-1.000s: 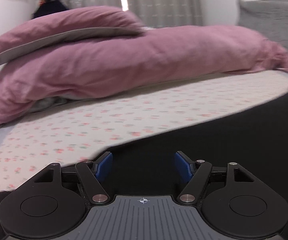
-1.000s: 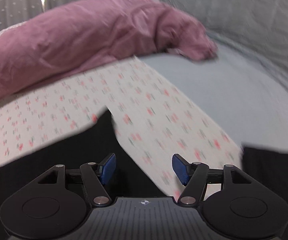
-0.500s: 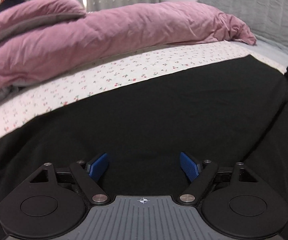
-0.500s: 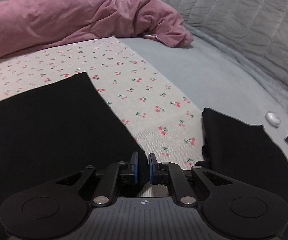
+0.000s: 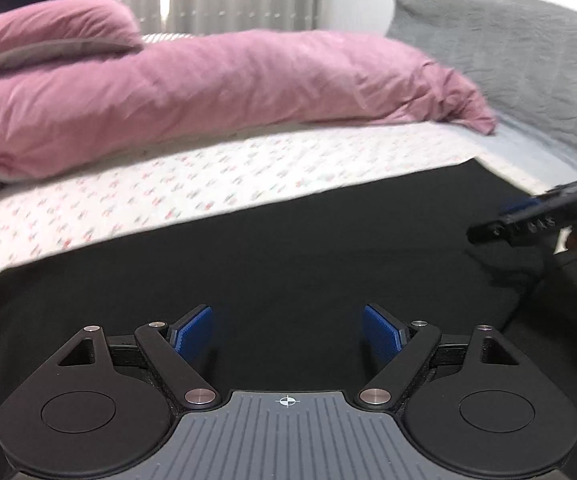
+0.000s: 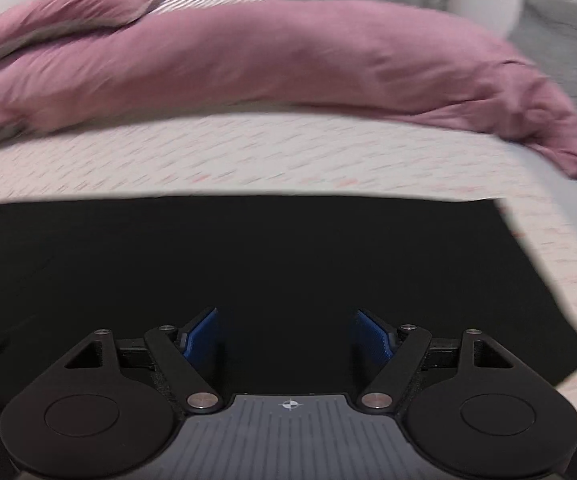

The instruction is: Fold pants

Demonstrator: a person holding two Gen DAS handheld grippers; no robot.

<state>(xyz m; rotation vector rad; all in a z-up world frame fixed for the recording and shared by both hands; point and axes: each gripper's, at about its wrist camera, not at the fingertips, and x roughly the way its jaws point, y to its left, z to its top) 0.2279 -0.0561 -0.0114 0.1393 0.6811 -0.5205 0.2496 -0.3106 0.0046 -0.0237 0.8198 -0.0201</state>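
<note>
Here, black pants [image 5: 288,248] lie flat on the bed [image 5: 208,184], lower frame. Left tongs [image 5: 287,334] opening wide, nothing between them. Right tongs [image 6: 284,338] also opening, empty.

Black pants [image 5: 288,256], spread flat on cherry-print sheet, far edge straight, right edge nearing sheet's border

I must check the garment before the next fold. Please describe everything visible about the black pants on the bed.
The black pants look like plain, matte, soft cloth, lying flat and smooth on the cherry-print sheet. No seams, pockets or waistband can be made out. In the right wrist view the far edge runs straight and ends at a right corner. Neither the left tool nor the right tool grips the cloth; both are opening above it.
</note>
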